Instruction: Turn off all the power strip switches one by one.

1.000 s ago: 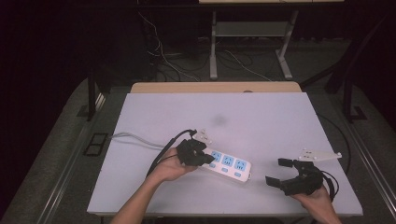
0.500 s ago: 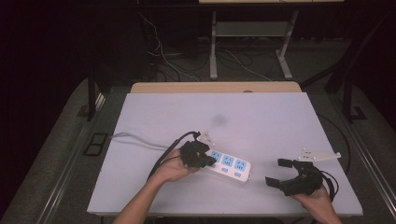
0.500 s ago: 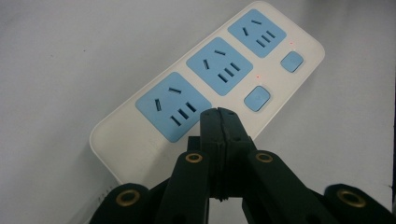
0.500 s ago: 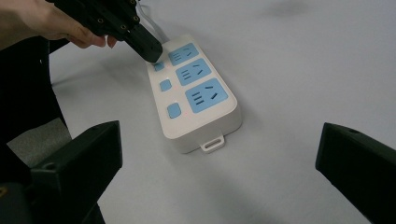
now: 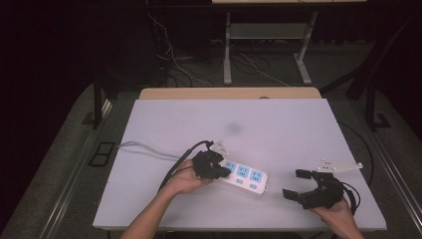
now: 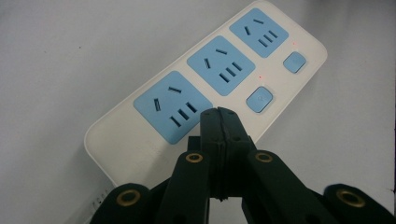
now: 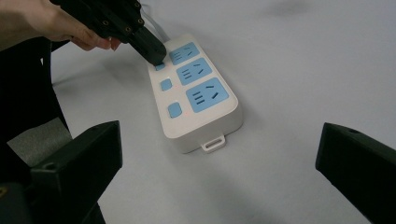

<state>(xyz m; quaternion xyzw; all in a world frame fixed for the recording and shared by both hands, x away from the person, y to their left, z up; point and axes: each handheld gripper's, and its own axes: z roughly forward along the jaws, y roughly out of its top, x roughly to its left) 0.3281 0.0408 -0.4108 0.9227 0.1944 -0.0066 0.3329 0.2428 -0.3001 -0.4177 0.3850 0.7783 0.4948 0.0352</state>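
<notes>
A white power strip (image 5: pixel 244 177) with three blue sockets and blue switch buttons lies flat on the white table (image 5: pixel 278 124), front of centre. My left gripper (image 5: pixel 225 172) is shut, with nothing between its jaws. Its joined tips rest at the strip's left end. In the left gripper view the gripper (image 6: pixel 218 116) sits just below the nearest socket of the strip (image 6: pixel 205 79). In the right gripper view the left gripper (image 7: pixel 156 55) touches the farthest small button on the strip (image 7: pixel 196 93). My right gripper (image 5: pixel 296 183) stands open to the right, clear of the strip, jaws (image 7: pixel 219 140) wide apart.
A grey cable (image 5: pixel 144 148) runs from the strip's left end toward the table's left edge. Behind the table stand a wooden board (image 5: pixel 229 93), a metal frame (image 5: pixel 228 55) and loose floor cables. The table's front edge lies just below both hands.
The left gripper has edged slightly to the right, onto the strip's end. The right gripper and the strip have stayed put.
</notes>
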